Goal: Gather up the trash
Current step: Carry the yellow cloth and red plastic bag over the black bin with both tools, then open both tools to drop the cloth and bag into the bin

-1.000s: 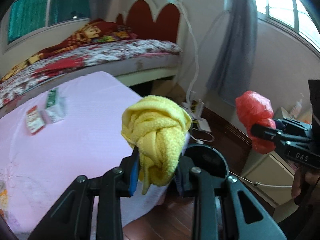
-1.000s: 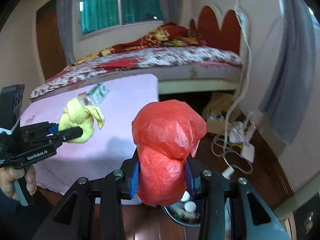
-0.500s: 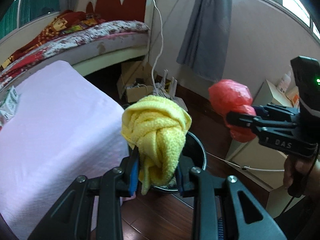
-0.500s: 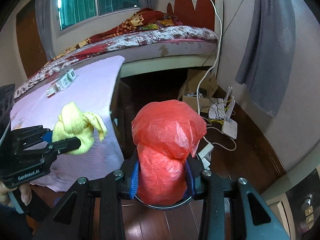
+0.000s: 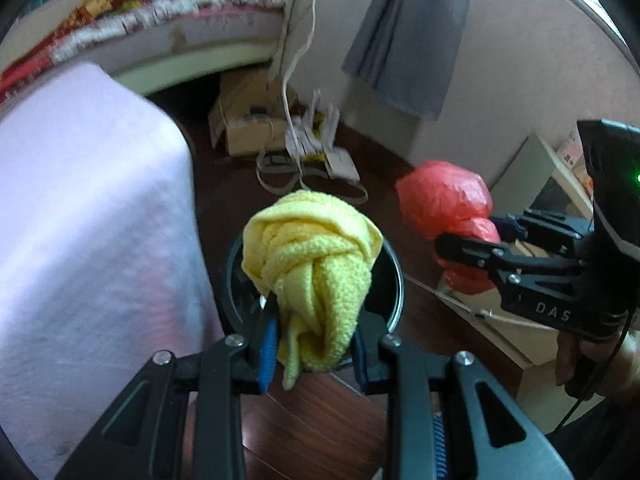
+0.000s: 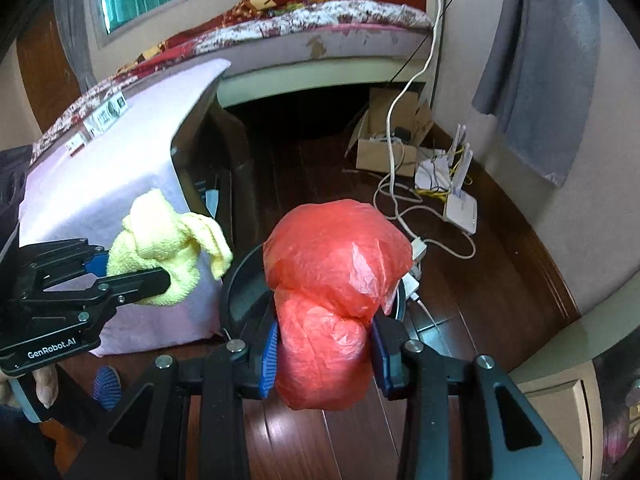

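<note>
So our left gripper is clamped on the knotted yellow knit cloth and our right gripper is squeezing the crumpled red plastic bag (both held up in the air), each right above the round black bin on the dark wooden floor, beside the pink-covered table

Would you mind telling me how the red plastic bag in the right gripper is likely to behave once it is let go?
The red plastic bag looks crinkled and puffy, so probably light and soft. It bulges above the right gripper, suggesting it squashes easily. Released, it would likely drop slowly toward the black bin and not roll.
</note>
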`<act>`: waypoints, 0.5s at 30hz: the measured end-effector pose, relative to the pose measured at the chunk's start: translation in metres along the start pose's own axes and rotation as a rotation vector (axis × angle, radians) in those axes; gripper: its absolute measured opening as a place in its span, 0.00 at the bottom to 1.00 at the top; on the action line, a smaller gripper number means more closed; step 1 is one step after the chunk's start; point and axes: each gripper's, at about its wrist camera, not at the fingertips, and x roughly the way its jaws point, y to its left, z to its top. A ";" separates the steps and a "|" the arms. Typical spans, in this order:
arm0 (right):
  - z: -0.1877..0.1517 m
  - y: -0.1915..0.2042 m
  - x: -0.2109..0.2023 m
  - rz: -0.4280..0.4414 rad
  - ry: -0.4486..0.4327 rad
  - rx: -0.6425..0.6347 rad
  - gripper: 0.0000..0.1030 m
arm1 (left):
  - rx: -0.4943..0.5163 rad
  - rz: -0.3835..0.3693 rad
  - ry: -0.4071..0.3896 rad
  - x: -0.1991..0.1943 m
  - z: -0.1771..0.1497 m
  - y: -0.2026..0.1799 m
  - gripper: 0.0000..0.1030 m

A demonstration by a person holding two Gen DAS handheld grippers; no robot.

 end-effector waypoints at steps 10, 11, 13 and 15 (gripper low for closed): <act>-0.011 0.001 0.068 0.022 0.116 -0.052 0.40 | -0.044 -0.016 0.092 0.048 -0.006 0.009 0.30; -0.012 0.002 0.076 0.023 0.131 -0.067 0.40 | -0.040 -0.017 0.098 0.051 -0.008 0.009 0.30; -0.013 0.004 0.085 0.021 0.147 -0.087 0.40 | -0.053 -0.021 0.113 0.055 -0.009 0.010 0.31; -0.011 0.007 0.089 0.029 0.148 -0.106 0.40 | -0.076 -0.032 0.129 0.059 -0.011 0.015 0.34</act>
